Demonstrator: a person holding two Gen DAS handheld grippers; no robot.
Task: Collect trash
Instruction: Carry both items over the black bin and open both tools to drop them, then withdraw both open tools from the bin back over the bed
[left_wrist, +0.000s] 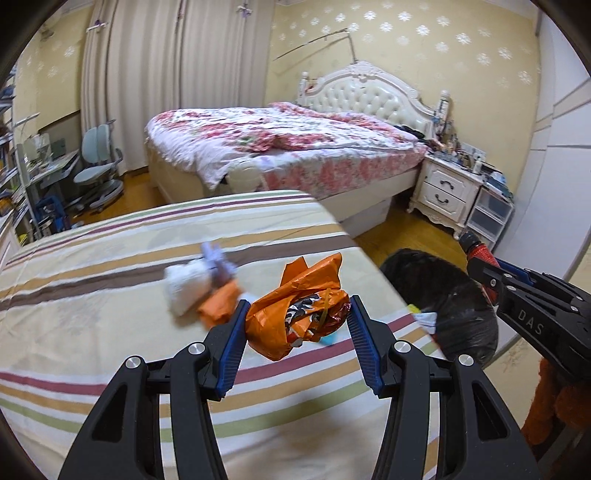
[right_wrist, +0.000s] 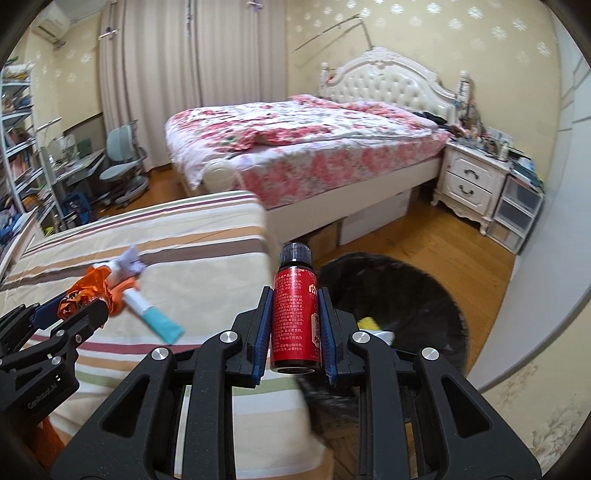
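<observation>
My left gripper (left_wrist: 298, 309) is shut on a crumpled orange snack wrapper (left_wrist: 295, 314), held above the striped bedspread (left_wrist: 110, 332). My right gripper (right_wrist: 292, 293) is shut on a small red bottle (right_wrist: 294, 317) with a black cap, just past the bed's right edge and above the black-lined trash bin (right_wrist: 413, 295). In the left wrist view the right gripper (left_wrist: 476, 254) reaches in from the right over the bin (left_wrist: 458, 295). In the right wrist view the left gripper (right_wrist: 85, 295) with the wrapper (right_wrist: 86, 290) shows at the left. On the bedspread lie a white tissue wad (left_wrist: 184, 291), an orange scrap (left_wrist: 218, 304) and a teal-and-white tube (right_wrist: 151, 314).
The bin holds yellow and white scraps (right_wrist: 373, 325). Beyond stand a floral-covered bed (right_wrist: 303, 144), a white nightstand (right_wrist: 472, 181), plastic drawers (right_wrist: 517, 214), a desk chair (right_wrist: 122, 166) and shelves (right_wrist: 18, 147) on a wooden floor (right_wrist: 436, 240).
</observation>
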